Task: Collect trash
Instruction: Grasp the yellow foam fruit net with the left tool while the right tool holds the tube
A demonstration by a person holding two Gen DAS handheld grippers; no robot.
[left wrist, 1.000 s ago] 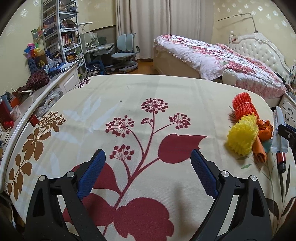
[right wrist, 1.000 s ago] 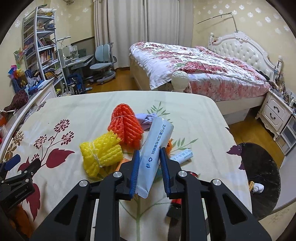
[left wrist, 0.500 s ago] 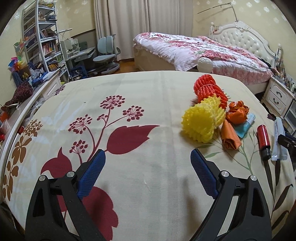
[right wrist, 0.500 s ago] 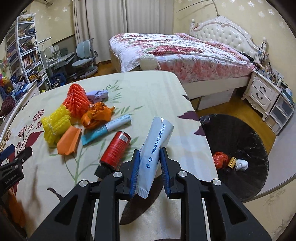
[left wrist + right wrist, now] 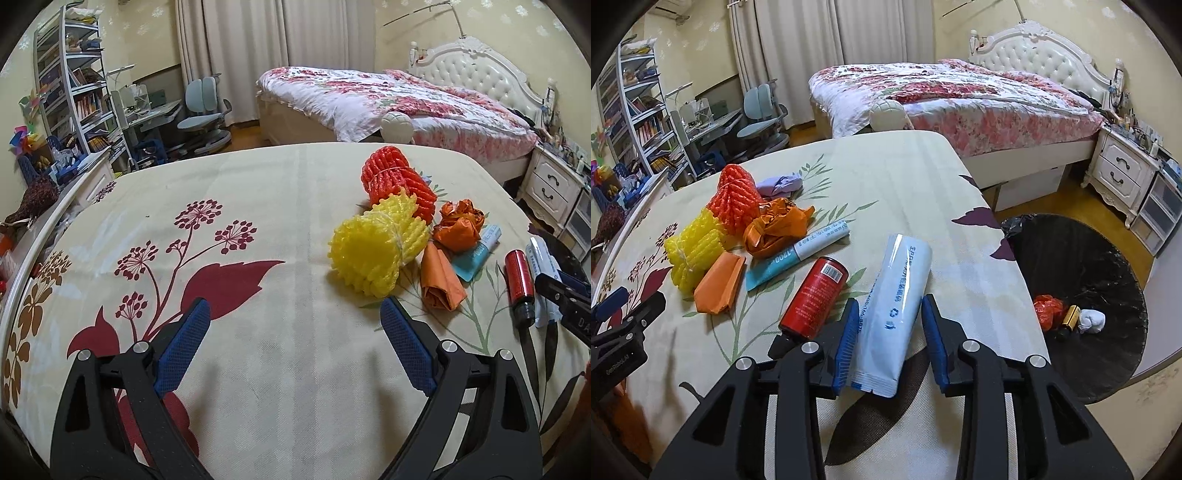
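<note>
Early in the job, by the look of it — most of the trash not yet binned.

Far left, left gripper spread wide over bare cloth, nothing between the pads. Then, on the table, left to right: yellow net, folded orange paper, red net, lilac scrap, crumpled orange bag, teal tube, red can. All of it left to collect.

Next, white tube between the fingers of the right gripper, near the table's right edge and short of the bin. Jaws just been opening; a gap on the right side, left pad close or perhaps touching, so no real clamp on the tube. Seems to hang over the table rather than lie on it — hard to say.

Far right, on the floor, black bin with a bag liner. Inside: a red wad, a small gold-capped thing, a white wad, bunched together at the near side. Otherwise mostly empty.
</note>
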